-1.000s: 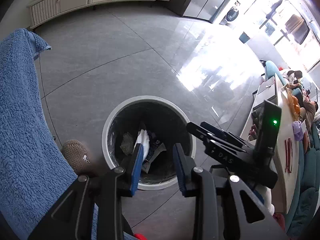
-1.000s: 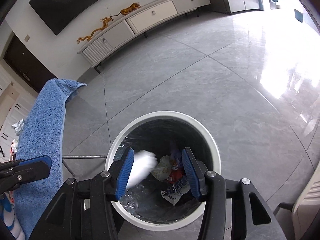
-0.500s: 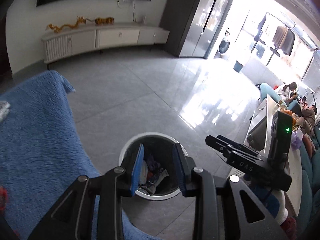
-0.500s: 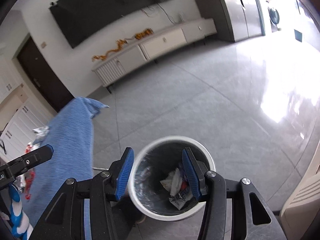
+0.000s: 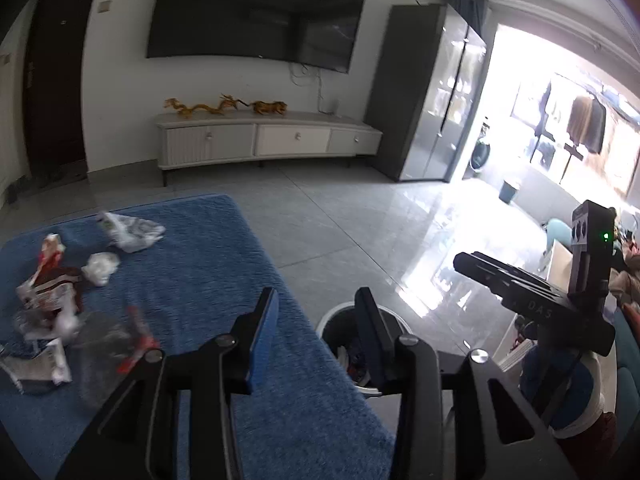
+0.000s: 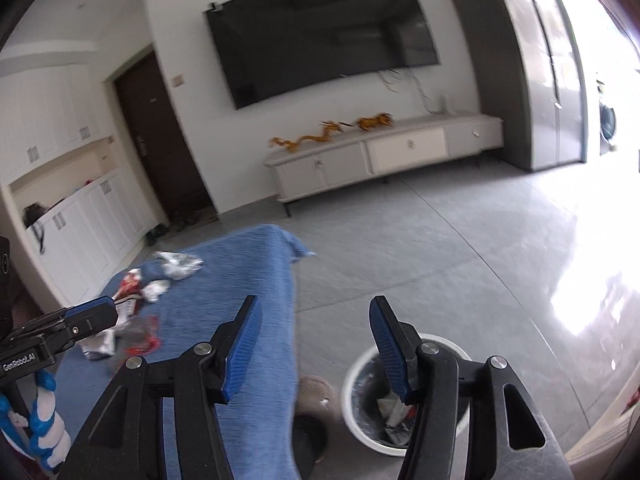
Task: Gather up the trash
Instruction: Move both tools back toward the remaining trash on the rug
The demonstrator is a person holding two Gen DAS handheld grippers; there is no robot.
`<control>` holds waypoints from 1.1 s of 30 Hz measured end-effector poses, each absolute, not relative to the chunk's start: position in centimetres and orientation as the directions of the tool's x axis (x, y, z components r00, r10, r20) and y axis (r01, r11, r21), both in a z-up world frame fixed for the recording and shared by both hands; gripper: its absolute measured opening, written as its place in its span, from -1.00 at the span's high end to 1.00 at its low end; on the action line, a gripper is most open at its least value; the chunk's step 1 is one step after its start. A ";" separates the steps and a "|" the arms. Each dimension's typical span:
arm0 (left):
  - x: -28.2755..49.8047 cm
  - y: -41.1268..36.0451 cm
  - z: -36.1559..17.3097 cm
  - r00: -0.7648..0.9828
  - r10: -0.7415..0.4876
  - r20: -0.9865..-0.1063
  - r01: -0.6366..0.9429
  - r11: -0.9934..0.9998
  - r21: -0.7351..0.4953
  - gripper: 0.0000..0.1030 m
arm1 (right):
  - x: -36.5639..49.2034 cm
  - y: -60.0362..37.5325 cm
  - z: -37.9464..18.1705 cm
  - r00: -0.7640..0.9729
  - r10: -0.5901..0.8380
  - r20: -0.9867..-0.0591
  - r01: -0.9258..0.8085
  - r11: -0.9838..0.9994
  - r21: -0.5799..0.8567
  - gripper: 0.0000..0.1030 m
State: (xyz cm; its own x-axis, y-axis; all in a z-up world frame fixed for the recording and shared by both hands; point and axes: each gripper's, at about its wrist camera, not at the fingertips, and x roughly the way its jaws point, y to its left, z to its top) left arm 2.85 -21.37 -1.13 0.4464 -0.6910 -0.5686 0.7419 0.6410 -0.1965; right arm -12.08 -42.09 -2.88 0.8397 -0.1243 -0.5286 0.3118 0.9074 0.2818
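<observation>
Several pieces of trash lie on a blue towel-covered table (image 5: 208, 264): a crumpled silver wrapper (image 5: 130, 232), a white paper wad (image 5: 101, 267), red-and-white wrappers (image 5: 48, 284) and clear plastic (image 5: 104, 344). The same trash pile shows in the right wrist view (image 6: 152, 292). A white-rimmed bin (image 6: 360, 412) with wrappers inside stands on the floor by the table; it also shows in the left wrist view (image 5: 340, 344). My left gripper (image 5: 316, 332) is open and empty, at the table's right edge. My right gripper (image 6: 316, 340) is open and empty above the bin.
A grey tiled floor (image 6: 460, 248) stretches to a white TV cabinet (image 6: 384, 156) under a wall TV. A slippered foot (image 6: 316, 392) is between table and bin. A bright doorway (image 5: 560, 128) is at the right.
Both grippers have lifted and tilted up away from the bin, which has dropped low in both views. The table with its trash has come into view. The white wad from the right gripper lies in the bin.
</observation>
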 end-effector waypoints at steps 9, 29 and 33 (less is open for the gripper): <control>3.9 -10.1 -1.5 0.572 -0.623 -0.534 0.623 0.753 -0.211 0.24 | -9.1 -35.1 -0.1 0.858 -0.013 -0.513 0.157 0.959 0.238 -0.05; 10.9 4.4 -7.7 0.635 -0.471 -0.612 0.358 0.882 -0.307 0.24 | 2.4 -25.1 -5.7 0.732 0.242 -0.637 -0.078 0.958 0.275 -0.07; 12.1 0.8 -7.9 0.557 -0.555 -0.618 0.469 0.824 -0.317 0.24 | 4.4 -24.3 -7.8 0.693 0.290 -0.660 -0.108 0.947 0.303 -0.07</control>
